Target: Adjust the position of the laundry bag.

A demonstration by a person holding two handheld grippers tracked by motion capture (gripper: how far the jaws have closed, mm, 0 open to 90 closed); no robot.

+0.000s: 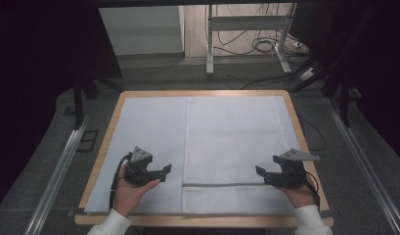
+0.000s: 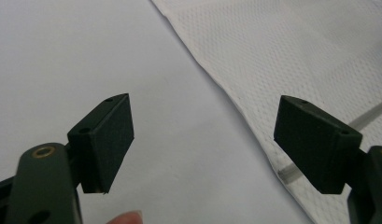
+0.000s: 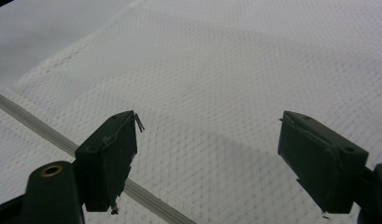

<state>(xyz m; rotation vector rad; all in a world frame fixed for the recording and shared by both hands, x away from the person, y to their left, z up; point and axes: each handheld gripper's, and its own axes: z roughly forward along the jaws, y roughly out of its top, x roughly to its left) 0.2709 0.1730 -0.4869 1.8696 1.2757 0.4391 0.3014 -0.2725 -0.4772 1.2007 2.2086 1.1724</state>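
A white mesh bag [image 1: 234, 147] lies flat on the right half of the table, with a grey zipper strip [image 1: 222, 184] running across near its front end. My left gripper [image 1: 166, 172] hovers over the pale mat just left of the bag's edge, jaws wide open and nothing between them; the bag's edge [image 2: 254, 116] lies ahead between its fingers [image 2: 107, 140]. My right gripper [image 1: 260, 174] sits over the bag's front right part, open and empty. Beneath it are the mesh [image 3: 216, 93] and the zipper strip [image 3: 48, 133].
A pale mat [image 1: 144, 142] covers the wooden table [image 1: 102, 152]. Metal rails [image 1: 60, 171] run along the floor on both sides. A desk frame and loose cables [image 1: 266, 44] stand beyond the far edge.
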